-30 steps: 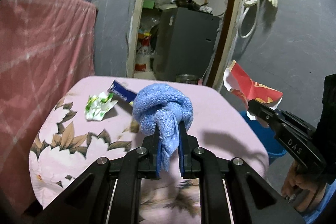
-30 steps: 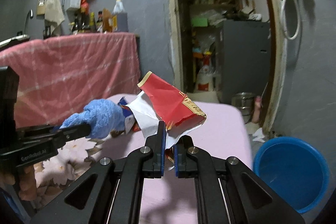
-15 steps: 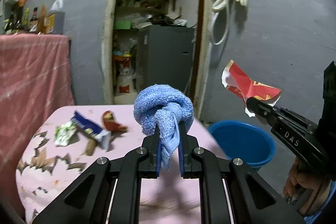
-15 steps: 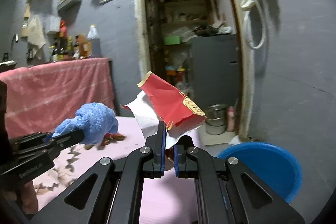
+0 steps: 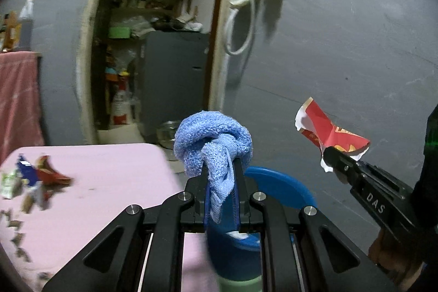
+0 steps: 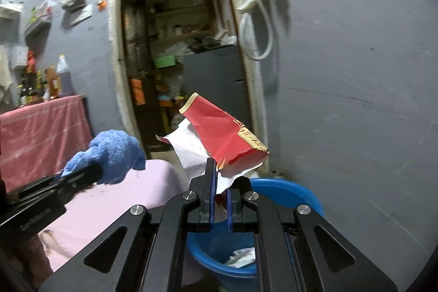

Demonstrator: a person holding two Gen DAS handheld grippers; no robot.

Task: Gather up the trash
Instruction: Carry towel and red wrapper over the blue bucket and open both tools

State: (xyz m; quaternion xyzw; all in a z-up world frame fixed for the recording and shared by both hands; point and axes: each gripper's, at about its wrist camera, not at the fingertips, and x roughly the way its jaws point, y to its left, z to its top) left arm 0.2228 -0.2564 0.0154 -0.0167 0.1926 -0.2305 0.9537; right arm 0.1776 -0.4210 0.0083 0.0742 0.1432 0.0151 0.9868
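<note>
My left gripper point(image 5: 221, 168) is shut on a bunched blue cloth point(image 5: 213, 140), which hangs down between the pads. The right gripper point(image 6: 220, 171) is shut on a crumpled red and white wrapper point(image 6: 221, 138). That wrapper point(image 5: 328, 133) and the right gripper point(image 5: 332, 156) also show at the right of the left wrist view. A blue bucket point(image 6: 287, 194) stands on the floor just beyond and below both grippers, with some white scrap inside. In the right wrist view the blue cloth point(image 6: 115, 155) and left gripper point(image 6: 82, 175) appear at the left.
The pink flowered table point(image 5: 104, 182) lies to the left, with several wrappers point(image 5: 38, 177) near its left edge. Behind is a doorway into a cluttered storeroom with a grey cabinet point(image 5: 175, 78). A grey wall point(image 5: 342, 45) with a hanging hose and glove fills the right.
Both grippers have swung right, away from the table top toward the blue bucket, which now sits directly ahead. Each keeps its hold, the cloth in the left and the wrapper in the right.
</note>
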